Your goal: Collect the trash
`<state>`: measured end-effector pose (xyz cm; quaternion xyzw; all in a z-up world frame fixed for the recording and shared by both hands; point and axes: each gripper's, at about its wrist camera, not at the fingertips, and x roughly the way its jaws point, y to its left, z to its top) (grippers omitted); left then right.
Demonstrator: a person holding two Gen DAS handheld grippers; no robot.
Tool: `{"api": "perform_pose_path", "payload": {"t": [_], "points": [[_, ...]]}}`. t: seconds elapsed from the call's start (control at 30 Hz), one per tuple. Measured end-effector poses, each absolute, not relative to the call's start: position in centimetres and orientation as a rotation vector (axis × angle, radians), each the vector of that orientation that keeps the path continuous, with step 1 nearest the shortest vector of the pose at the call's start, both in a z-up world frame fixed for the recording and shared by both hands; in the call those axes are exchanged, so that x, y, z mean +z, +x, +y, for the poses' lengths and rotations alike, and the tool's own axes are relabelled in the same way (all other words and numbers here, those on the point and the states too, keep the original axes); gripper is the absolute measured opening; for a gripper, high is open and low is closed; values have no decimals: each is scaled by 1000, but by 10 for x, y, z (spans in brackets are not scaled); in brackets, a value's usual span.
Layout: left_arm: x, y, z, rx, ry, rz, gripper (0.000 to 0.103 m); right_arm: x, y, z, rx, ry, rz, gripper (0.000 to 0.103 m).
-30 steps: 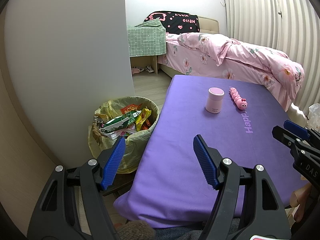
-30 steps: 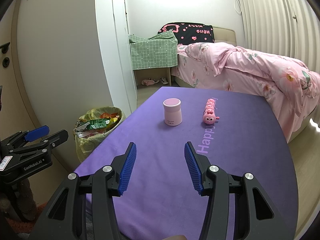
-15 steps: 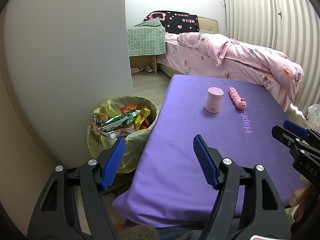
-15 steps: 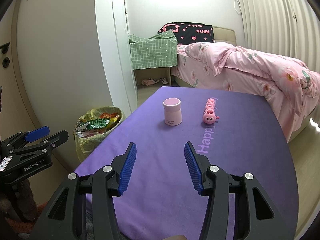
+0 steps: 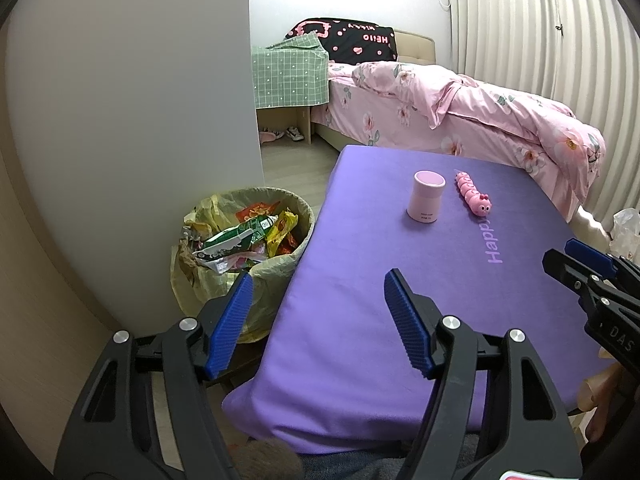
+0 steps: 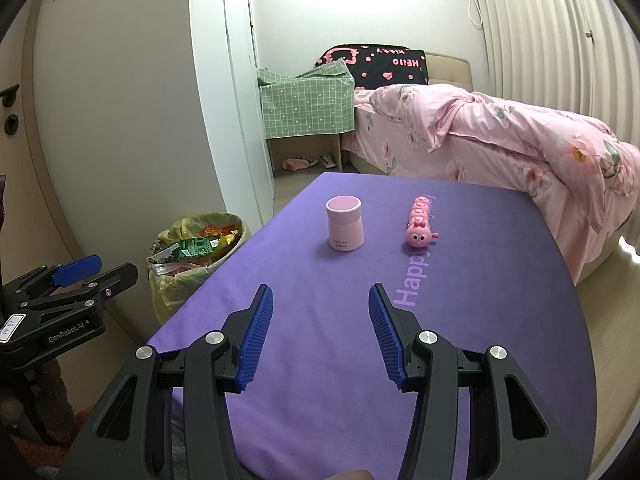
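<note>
A bin (image 5: 296, 216) (image 6: 236, 220) lined with a yellowish bag stands on the floor against the purple table's left edge, filled with green, yellow and red wrappers (image 5: 240, 236) (image 6: 192, 246). My left gripper (image 5: 318, 280) hovers open over the table's near left corner, nothing between its blue pads; its left finger overlaps the bin's front. My right gripper (image 6: 320, 292) is open above the near part of the purple cloth, also empty. Each gripper shows at the edge of the other's view: the right gripper (image 5: 576, 256), the left gripper (image 6: 92, 268).
On the purple-covered table (image 5: 360, 288) (image 6: 480, 320) stand a small pink jar (image 5: 426, 197) (image 6: 345, 222) and a pink caterpillar toy (image 5: 474, 193) (image 6: 421, 224). A white wall (image 5: 140, 100) rises behind the bin. A bed with pink bedding (image 6: 500, 132) lies beyond the table.
</note>
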<state>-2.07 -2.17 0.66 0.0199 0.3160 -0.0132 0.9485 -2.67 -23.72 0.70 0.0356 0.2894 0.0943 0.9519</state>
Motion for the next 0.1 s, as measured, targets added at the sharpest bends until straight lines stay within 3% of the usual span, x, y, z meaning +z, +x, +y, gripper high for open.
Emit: {"api": "perform_pose_path", "payload": {"t": [0.1], "points": [[6, -20, -23, -28, 45, 646, 64, 6, -27, -237, 190, 75, 592, 47]]}}
